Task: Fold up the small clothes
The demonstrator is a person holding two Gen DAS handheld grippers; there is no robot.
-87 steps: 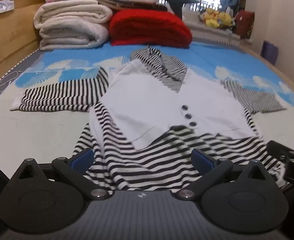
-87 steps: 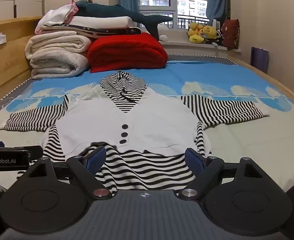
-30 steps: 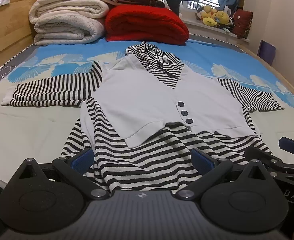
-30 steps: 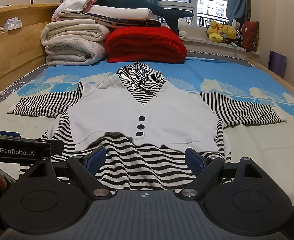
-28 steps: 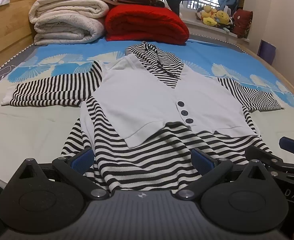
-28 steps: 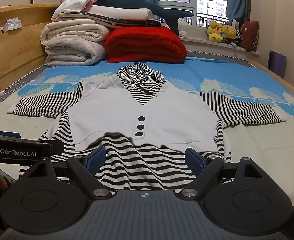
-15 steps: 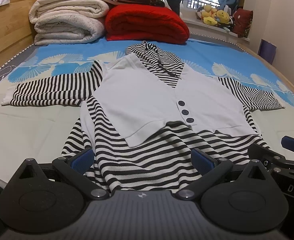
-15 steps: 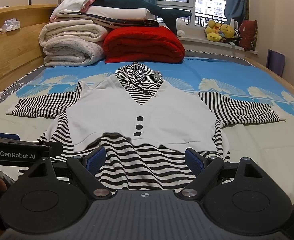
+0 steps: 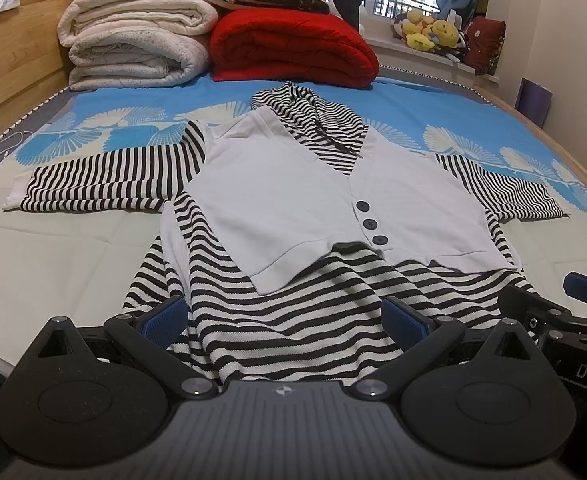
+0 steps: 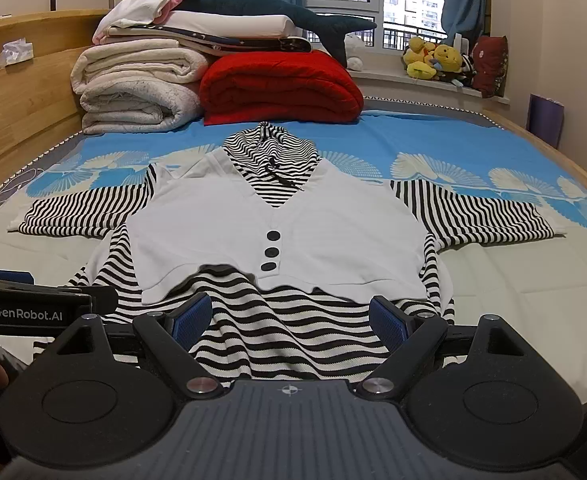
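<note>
Left wrist view looks along the left gripper [image 9: 285, 320], whose blue-padded fingers [image 9: 164, 319] stand wide apart just above the striped hem of a small hooded top [image 9: 293, 208]. Nothing is caught between them. That top lies flat, front up, in the middle of the bed [image 9: 45, 256]: a white vest panel with three dark buttons [image 9: 370, 223] over a black-and-white striped body, both short sleeves spread out to the sides, the striped hood pointing toward the far end. The hem nearest the camera is slightly rumpled. At the right edge of this view, part of the right gripper [image 9: 573, 312] shows low over the sheet, beside the hem's right corner.

Right wrist view gives the same layout from a little further right. The right gripper [image 10: 291, 316] has its fingers [image 10: 389, 322] spread open too, empty, close over the hem of the top [image 10: 277, 224]. The left gripper [image 10: 33, 304] shows at the left edge, near the hem's left corner.

Beyond the hood, at the far end of the bed, sit a folded red blanket [image 10: 279, 86] and, beside it, a stack of cream blankets [image 10: 137, 88], with a plush shark [image 10: 269, 10] lying on top. Soft toys [image 10: 433, 58] line the window sill
</note>
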